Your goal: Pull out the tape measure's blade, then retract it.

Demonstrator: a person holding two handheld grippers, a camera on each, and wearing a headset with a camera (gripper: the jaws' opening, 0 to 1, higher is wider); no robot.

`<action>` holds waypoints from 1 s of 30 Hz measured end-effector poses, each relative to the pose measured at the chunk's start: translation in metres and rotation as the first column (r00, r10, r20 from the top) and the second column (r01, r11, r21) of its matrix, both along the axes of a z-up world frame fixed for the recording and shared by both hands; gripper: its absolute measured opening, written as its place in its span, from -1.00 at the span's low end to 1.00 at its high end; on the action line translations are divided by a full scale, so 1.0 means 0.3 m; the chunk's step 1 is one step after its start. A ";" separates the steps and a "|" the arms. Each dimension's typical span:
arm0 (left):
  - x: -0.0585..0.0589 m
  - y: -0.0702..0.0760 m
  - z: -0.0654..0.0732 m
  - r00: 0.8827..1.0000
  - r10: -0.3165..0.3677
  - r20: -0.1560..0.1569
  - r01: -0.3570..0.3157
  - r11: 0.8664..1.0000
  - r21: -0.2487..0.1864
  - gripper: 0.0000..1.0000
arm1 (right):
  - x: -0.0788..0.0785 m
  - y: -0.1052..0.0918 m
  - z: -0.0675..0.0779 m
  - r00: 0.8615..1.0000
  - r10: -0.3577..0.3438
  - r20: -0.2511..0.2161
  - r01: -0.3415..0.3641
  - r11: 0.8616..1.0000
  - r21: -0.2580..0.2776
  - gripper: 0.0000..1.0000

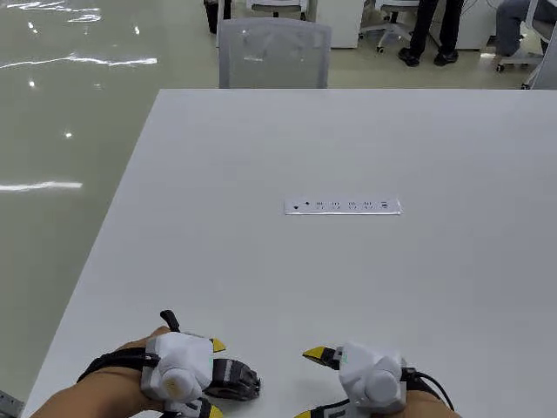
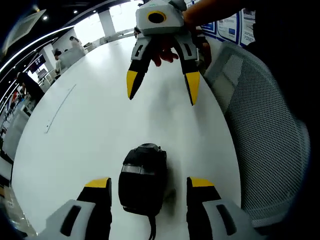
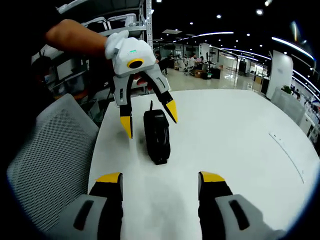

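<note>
The tape measure [image 2: 143,180] has a black plastic case, slightly glossy, and under it the counter [image 1: 348,287] is smooth, matt white. Beside it, the left hand-held gripper [image 3: 149,119] and the right hand-held gripper [image 2: 161,87] have smooth white plastic shells. A chair [image 3: 45,150] near it has a grey mesh back.

no text, labels or numbers legible

Free: I have bare worktop [image 1: 348,287] ahead and to both sides | Obstacles: flat power strip [image 1: 342,206] mid-surface; tape measure [image 1: 233,380] between spread jaws of left hand-held gripper [image 1: 216,379] | Gap: open worktop between it and right hand-held gripper [image 1: 306,385] | Far edge: chair [image 1: 274,54]
</note>
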State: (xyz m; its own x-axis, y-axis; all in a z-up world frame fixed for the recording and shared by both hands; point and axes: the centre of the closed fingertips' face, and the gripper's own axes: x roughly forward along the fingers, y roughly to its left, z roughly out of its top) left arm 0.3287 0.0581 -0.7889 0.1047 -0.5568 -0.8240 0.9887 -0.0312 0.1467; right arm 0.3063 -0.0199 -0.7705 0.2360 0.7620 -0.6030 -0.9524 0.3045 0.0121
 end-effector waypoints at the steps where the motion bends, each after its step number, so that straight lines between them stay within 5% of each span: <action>1: 0.003 -0.005 0.004 1.000 0.001 -0.005 -0.001 1.000 0.001 0.10 | -0.001 0.014 -0.006 1.000 0.013 -0.005 -0.013 1.000 -0.005 0.21; 3: 0.006 -0.012 0.006 1.000 -0.001 -0.017 0.001 1.000 0.003 -0.01 | -0.003 0.036 -0.015 0.999 0.038 -0.002 -0.038 0.999 -0.024 0.19; 4: -0.002 -0.015 0.005 0.999 -0.006 -0.038 0.006 1.000 0.002 -0.22 | -0.003 0.044 -0.021 0.999 0.050 0.003 -0.050 0.998 -0.031 0.16; 5: 0.020 -0.014 0.010 1.000 -0.002 -0.008 0.002 1.000 0.005 -0.34 | -0.005 0.054 -0.024 0.998 0.061 0.005 -0.061 0.998 -0.033 0.11; 6: 0.026 -0.006 0.008 1.000 0.012 -0.018 -0.011 1.000 0.016 -0.36 | -0.008 0.064 -0.027 0.997 0.074 0.002 -0.074 0.997 -0.032 0.08; 8: 0.027 -0.007 0.002 0.999 0.024 -0.041 -0.024 1.000 0.014 -0.36 | -0.007 0.084 -0.045 0.995 0.100 0.010 -0.100 0.993 -0.057 -0.01; 12: 0.022 -0.008 -0.001 0.999 0.018 -0.033 -0.017 0.999 0.035 -0.37 | -0.002 0.102 -0.059 0.993 0.122 -0.001 -0.122 0.990 -0.071 -0.10; 22: 0.029 -0.008 -0.002 0.993 0.091 -0.072 -0.089 0.996 0.032 -0.38 | 0.021 0.133 -0.078 0.989 0.149 -0.010 -0.149 0.985 -0.091 -0.27; 30: 0.026 -0.013 -0.004 0.994 0.084 -0.071 -0.083 0.996 0.017 -0.38 | 0.047 0.150 -0.133 0.986 0.167 -0.028 -0.169 0.976 -0.137 -0.44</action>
